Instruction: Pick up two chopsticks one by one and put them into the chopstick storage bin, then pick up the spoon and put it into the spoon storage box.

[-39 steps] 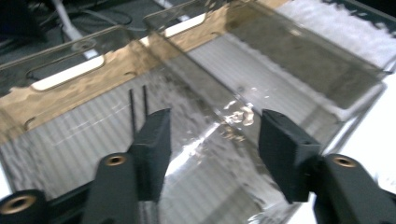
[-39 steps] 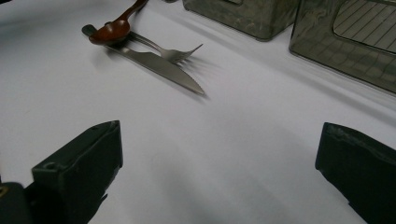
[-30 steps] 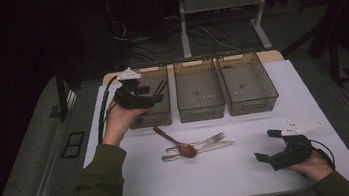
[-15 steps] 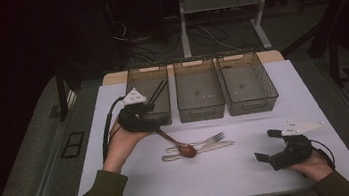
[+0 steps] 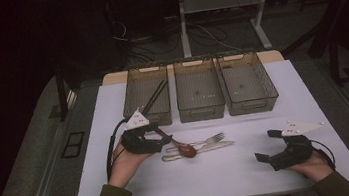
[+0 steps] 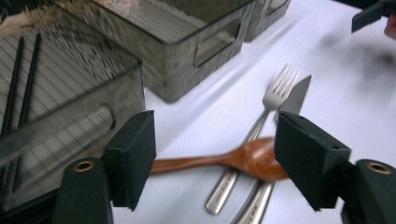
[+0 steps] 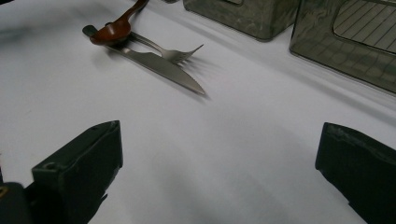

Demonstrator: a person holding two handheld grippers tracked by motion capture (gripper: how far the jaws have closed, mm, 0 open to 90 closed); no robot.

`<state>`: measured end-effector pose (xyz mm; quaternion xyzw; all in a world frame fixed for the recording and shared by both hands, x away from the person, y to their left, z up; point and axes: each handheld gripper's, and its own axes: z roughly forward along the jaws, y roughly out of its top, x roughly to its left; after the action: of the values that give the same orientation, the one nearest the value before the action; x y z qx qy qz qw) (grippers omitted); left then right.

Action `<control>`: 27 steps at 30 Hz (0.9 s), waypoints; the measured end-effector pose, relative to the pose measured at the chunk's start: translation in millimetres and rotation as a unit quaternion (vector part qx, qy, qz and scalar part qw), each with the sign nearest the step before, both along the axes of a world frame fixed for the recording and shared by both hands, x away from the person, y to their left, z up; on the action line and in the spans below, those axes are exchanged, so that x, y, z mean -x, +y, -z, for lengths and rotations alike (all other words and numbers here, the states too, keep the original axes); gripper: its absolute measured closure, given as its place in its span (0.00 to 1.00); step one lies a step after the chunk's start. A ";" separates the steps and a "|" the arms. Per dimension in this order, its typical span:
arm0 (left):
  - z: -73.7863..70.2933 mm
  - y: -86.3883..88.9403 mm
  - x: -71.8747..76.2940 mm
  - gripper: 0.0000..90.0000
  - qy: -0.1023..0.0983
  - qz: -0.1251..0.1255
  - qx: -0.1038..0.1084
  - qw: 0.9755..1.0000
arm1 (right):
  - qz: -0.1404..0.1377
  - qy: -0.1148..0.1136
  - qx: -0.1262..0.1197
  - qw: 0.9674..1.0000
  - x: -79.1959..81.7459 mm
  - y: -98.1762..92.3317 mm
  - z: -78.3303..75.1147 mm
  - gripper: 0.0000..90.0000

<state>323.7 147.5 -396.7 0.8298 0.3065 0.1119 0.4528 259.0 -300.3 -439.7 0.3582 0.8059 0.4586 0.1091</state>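
Hovering over the spoon, the left gripper has just been closing, jaws apart beside the handle, not gripping it. The right gripper rests wide open and empty.

High view is dim, surroundings near black. Left gripper view: motion blur on the bins. Soft shadows throughout.

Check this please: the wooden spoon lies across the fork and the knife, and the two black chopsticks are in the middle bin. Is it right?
Not quite. The chopsticks are in the left bin, not the middle bin, as the high view shows. The wooden spoon does lie across the fork and knife.
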 end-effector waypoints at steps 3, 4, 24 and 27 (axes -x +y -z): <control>5.3 1.2 0.3 0.41 0.006 0.000 -0.003 1.000 | 0.000 0.000 0.000 1.000 -0.1 0.0 0.1 0.00; 6.7 1.2 0.3 0.44 0.006 -0.001 -0.005 1.000 | 0.000 0.000 0.000 1.000 -0.2 0.0 0.1 0.00; 27.8 -10.8 -26.8 0.99 0.037 0.008 -0.041 0.998 | -0.004 0.000 0.001 1.000 -0.1 4.6 -1.1 0.00; 29.6 -16.3 -31.7 0.99 0.037 0.010 -0.049 0.998 | -0.003 -0.001 0.003 1.000 0.5 5.6 -0.8 0.00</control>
<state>355.4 131.2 -426.3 0.8576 0.3089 0.0911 0.4010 258.5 -294.7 -438.9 0.3545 0.8084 0.4569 0.1096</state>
